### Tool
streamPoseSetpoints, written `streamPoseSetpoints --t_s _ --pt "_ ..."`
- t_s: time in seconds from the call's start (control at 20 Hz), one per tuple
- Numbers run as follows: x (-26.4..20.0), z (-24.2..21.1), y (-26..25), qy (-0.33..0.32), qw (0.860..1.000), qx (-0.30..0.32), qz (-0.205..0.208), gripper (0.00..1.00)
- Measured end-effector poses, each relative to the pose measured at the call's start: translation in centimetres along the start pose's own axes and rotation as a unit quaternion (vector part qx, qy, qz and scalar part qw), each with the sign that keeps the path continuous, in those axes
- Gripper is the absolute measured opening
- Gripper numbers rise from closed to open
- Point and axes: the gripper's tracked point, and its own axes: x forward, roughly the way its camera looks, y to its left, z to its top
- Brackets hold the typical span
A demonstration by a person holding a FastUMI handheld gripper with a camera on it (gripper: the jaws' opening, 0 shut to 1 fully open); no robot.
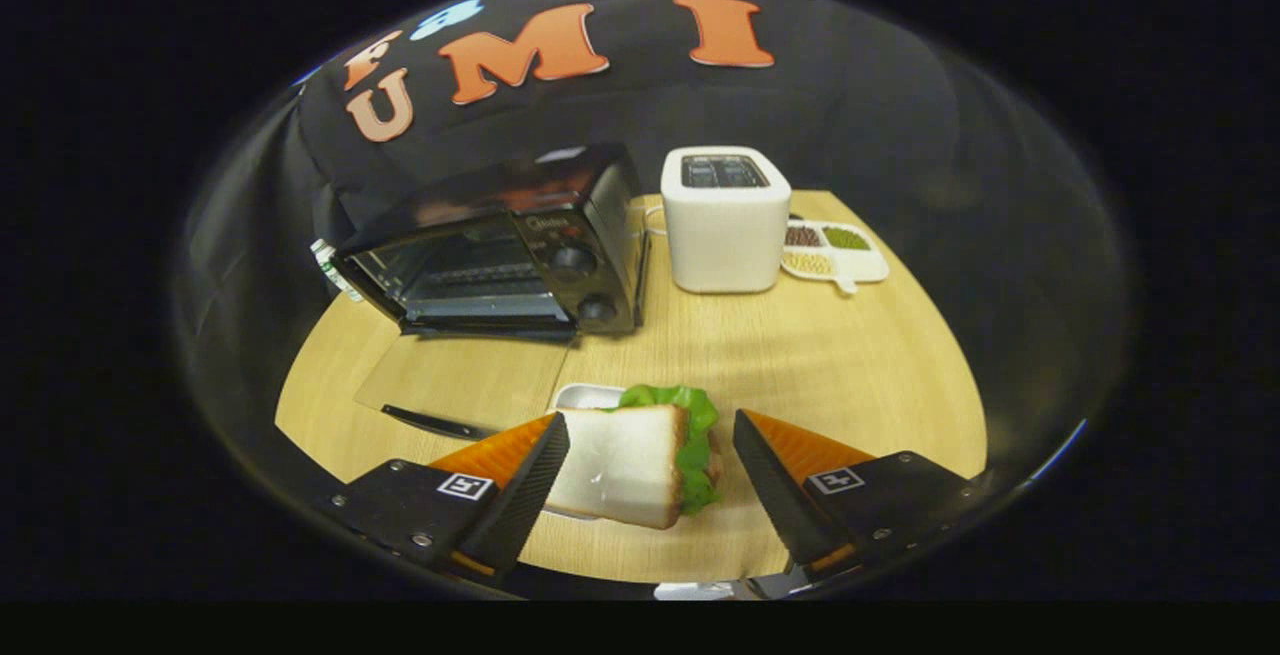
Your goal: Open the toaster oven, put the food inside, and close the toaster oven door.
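The black toaster oven (500, 255) stands at the back left of the round wooden table (850, 365). Its glass door (460, 380) lies folded down flat toward me, with the dark handle (435, 422) at its front edge, and the wire rack inside shows. A sandwich (625, 465) of white bread with green lettuce rests on a small white plate (585, 395) between my fingers. My gripper (650, 418) is open. The left finger (525, 480) sits against the bread's side. The right finger (775, 480) stands apart from the lettuce edge.
A white two-slot toaster (725, 220) stands just right of the oven. Beyond it lies a white divided dish (835, 253) holding beans and grains. Bare tabletop stretches between the sandwich and the oven door's right side.
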Motion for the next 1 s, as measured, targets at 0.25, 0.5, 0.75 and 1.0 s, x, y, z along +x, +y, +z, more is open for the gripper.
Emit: streamPoseSetpoints --t_s 0.25,0.5,0.75,1.0 --pt "3.3 -3.0 1.2 0.047 0.991 0.101 0.068 0.98" --pt "3.8 -3.4 3.3 0.062 0.984 0.133 0.097 0.78" --pt "2.6 -3.0 3.8 0.060 0.987 0.132 0.074 0.39" --pt "-0.9 0.1 4.9 0.010 0.988 0.140 0.066 0.37"
